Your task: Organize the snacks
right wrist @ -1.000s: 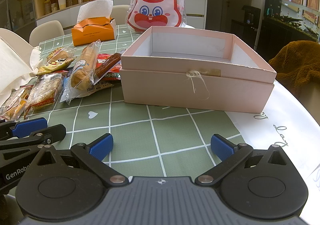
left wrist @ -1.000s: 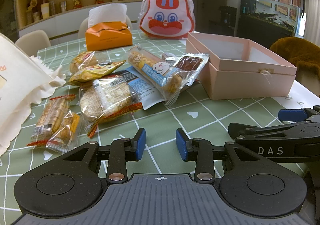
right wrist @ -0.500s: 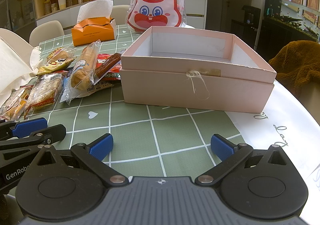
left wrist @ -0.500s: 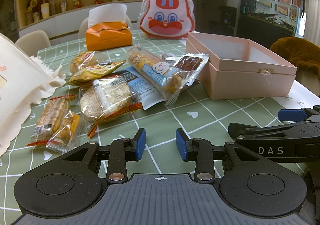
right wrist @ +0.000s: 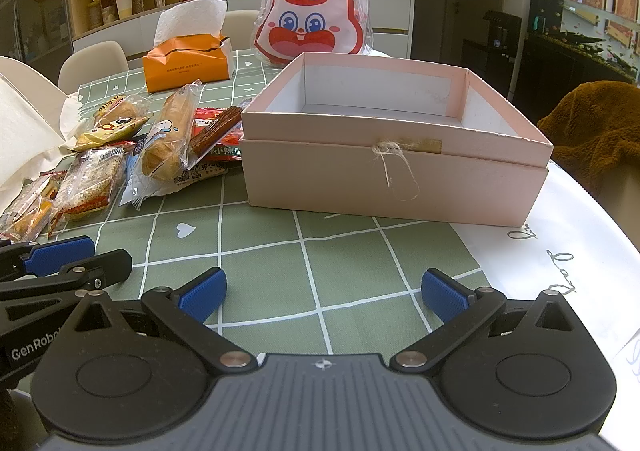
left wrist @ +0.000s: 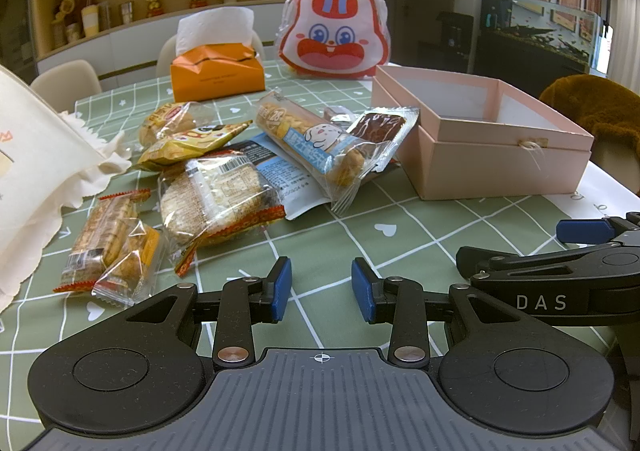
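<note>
Several wrapped snacks lie in a loose pile on the green checked tablecloth: a long bread roll pack [left wrist: 316,139] [right wrist: 168,143], a round cracker pack [left wrist: 216,199] [right wrist: 90,183], a yellow packet [left wrist: 188,143], a chocolate bar [left wrist: 378,129] and small biscuit packs [left wrist: 112,239]. An empty pink box [left wrist: 480,139] [right wrist: 396,159] stands open to their right. My left gripper [left wrist: 321,291] hovers over the cloth short of the pile, its jaws a narrow gap apart with nothing between them. My right gripper [right wrist: 322,293] stands wide open in front of the box, empty.
An orange tissue box [left wrist: 218,71] and a rabbit-face bag [left wrist: 334,39] stand at the back. A cream cloth bag [left wrist: 36,167] lies at the left. White chairs and a brown fuzzy chair [right wrist: 596,131] ring the table [right wrist: 580,251].
</note>
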